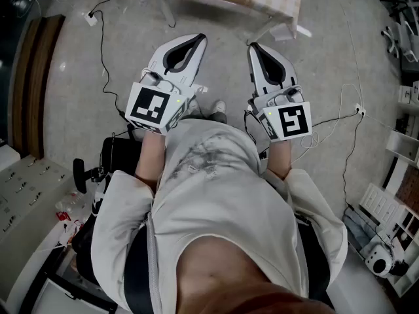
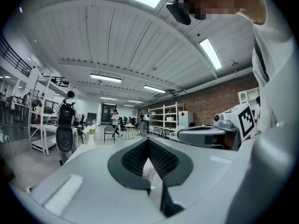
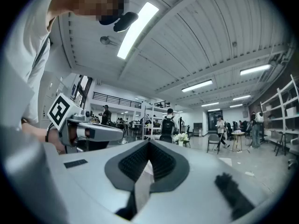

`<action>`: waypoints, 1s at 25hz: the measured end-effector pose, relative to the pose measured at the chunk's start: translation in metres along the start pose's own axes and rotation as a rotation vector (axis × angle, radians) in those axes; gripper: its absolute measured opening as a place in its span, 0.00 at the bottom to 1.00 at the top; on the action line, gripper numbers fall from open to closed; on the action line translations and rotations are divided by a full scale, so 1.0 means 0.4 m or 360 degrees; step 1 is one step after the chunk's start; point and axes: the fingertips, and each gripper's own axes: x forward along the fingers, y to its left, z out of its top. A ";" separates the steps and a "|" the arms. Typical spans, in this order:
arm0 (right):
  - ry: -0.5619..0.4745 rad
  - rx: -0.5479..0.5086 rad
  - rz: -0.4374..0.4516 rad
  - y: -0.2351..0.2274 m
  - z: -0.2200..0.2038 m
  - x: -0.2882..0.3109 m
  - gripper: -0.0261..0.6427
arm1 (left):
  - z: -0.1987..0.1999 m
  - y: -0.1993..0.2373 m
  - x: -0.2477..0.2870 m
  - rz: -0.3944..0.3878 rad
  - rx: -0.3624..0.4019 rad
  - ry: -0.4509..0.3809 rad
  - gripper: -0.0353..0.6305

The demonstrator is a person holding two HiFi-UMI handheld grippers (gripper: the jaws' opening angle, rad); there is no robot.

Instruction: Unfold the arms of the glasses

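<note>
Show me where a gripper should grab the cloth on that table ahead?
Probably the hanging corner of the tablecloth nearest the right gripper. It droops free below the edge of the table, so level jaws coming from the near side could pinch it. That gripper is shut now, so open it first.

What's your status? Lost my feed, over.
Left gripper shut, empty. Right gripper shut, empty. Glasses not in view. Nothing in the way.

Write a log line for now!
white-and-black left gripper: shut, empty | white-and-black right gripper: shut, empty | both: held level | glasses: not in view
</note>
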 end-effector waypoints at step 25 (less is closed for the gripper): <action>-0.0043 0.0004 0.0055 -0.087 -0.019 0.039 0.06 | -0.027 0.010 0.068 0.0140 -0.0010 0.0040 0.07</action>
